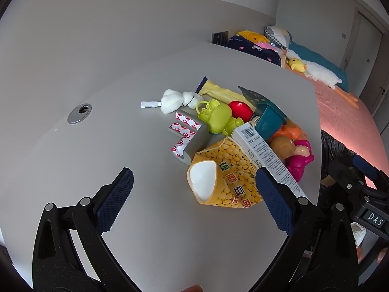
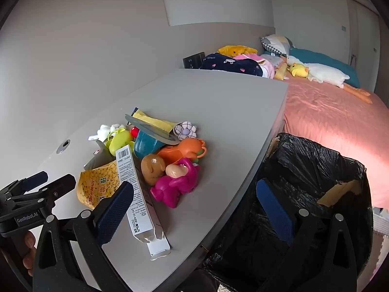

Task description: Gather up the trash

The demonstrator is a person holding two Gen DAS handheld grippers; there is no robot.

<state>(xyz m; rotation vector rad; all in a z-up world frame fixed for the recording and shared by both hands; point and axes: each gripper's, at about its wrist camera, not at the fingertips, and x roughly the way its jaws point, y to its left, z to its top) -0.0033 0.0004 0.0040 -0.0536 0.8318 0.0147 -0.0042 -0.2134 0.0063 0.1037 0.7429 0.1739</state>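
Here, in my left wrist view, my left gripper (image 1: 194, 189) stands wide with nothing between its blue pads, hovering over the grey table (image 1: 97, 133). At the left of that frame a metal cable hole (image 1: 79, 113) sits in the tabletop; toward the middle lie a crumpled white tissue (image 1: 173, 101), strips of red-printed tape backing (image 1: 184, 131) and a green plastic toy (image 1: 216, 118). Lower centre, between my pads but farther off, lies a squashed yellow paper cup (image 1: 226, 177), and a long white carton (image 1: 265, 155) rests across its right edge. In my right wrist view my right gripper (image 2: 194, 209) is likewise spread wide and holding nothing; its left pad is over the table edge near the carton (image 2: 136, 189), a pink toy (image 2: 175, 185) lies centre, and at the right a bin lined with a black bag (image 2: 316, 170) stands just beside the table, against the pink bed (image 2: 328, 121).
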